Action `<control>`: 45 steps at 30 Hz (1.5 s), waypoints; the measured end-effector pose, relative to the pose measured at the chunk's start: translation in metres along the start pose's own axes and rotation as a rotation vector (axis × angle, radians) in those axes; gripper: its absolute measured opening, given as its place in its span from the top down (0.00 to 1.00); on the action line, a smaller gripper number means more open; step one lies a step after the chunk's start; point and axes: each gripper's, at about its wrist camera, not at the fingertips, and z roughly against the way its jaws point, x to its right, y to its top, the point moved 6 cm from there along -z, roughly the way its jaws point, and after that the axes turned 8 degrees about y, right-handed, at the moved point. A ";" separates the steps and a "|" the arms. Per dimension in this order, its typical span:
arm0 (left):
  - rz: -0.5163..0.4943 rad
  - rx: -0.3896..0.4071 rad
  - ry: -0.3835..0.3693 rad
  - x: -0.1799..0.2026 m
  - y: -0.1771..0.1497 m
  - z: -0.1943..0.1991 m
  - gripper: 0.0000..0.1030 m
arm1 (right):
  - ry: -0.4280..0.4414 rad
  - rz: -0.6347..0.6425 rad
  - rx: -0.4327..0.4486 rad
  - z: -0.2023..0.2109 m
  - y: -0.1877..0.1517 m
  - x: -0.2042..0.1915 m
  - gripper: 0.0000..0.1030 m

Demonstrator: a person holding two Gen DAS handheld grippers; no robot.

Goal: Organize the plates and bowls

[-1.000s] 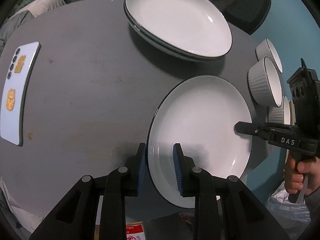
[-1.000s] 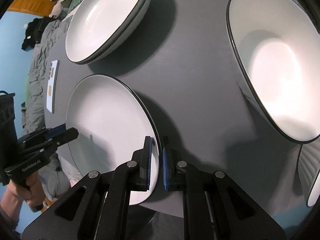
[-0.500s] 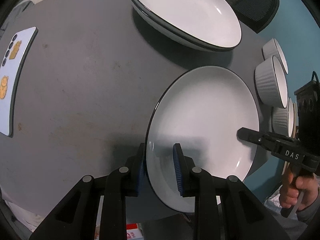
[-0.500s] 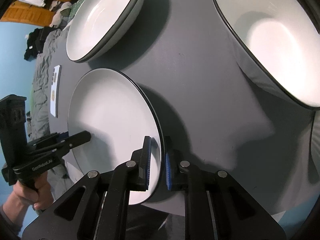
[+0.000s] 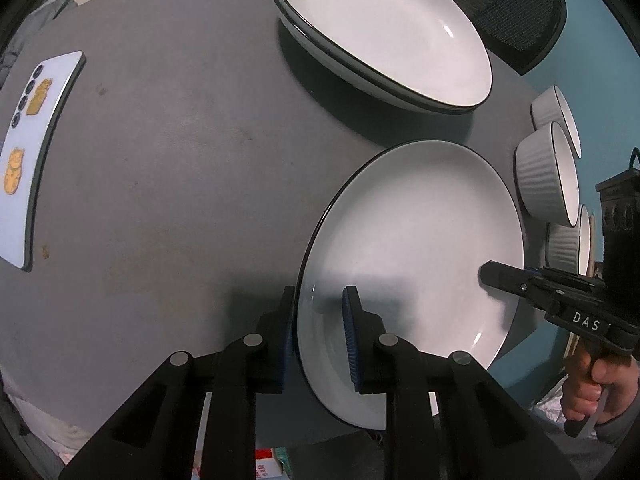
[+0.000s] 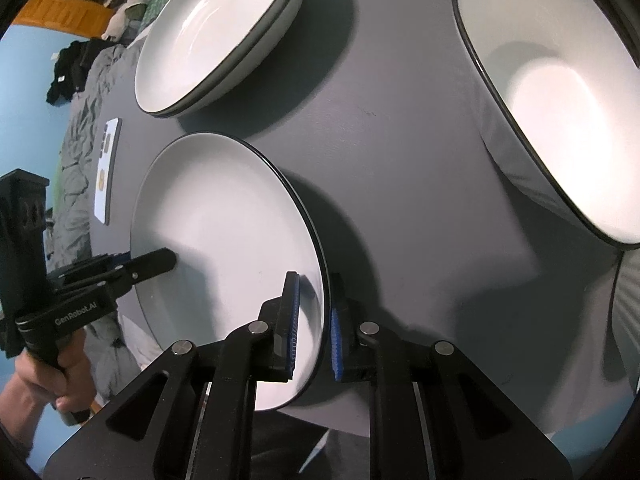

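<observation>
We hold the white plate (image 5: pixel 416 240) face up and tilted above the desk (image 5: pixel 168 168), our left gripper (image 5: pixel 318 332) and right gripper (image 6: pixel 314 328) each closed on opposite rims, just beside the stacked plates (image 5: pixel 384 36).

Plates and bowls on the table

One plate (image 5: pixel 416 240) sits before the stacked plates (image 5: pixel 384 36); ribbed bowls (image 5: pixel 546 180) line its right, phone (image 5: pixel 36 152) far left.

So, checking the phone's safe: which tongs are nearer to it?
Left. The left tongs grip the plate's phone-side rim; the right tongs grip its far rim from the phone.
</observation>
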 end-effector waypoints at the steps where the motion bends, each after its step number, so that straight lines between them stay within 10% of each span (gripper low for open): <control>1: 0.001 0.002 0.001 0.001 0.000 0.002 0.79 | -0.004 0.004 -0.002 0.000 0.000 -0.003 0.87; 24: 0.002 0.098 0.025 0.005 0.079 0.079 0.79 | -0.001 0.052 0.037 0.046 0.068 -0.038 0.87; 45: 0.034 0.087 0.111 -0.011 0.159 0.055 0.77 | 0.001 0.073 0.000 0.021 0.155 -0.044 0.87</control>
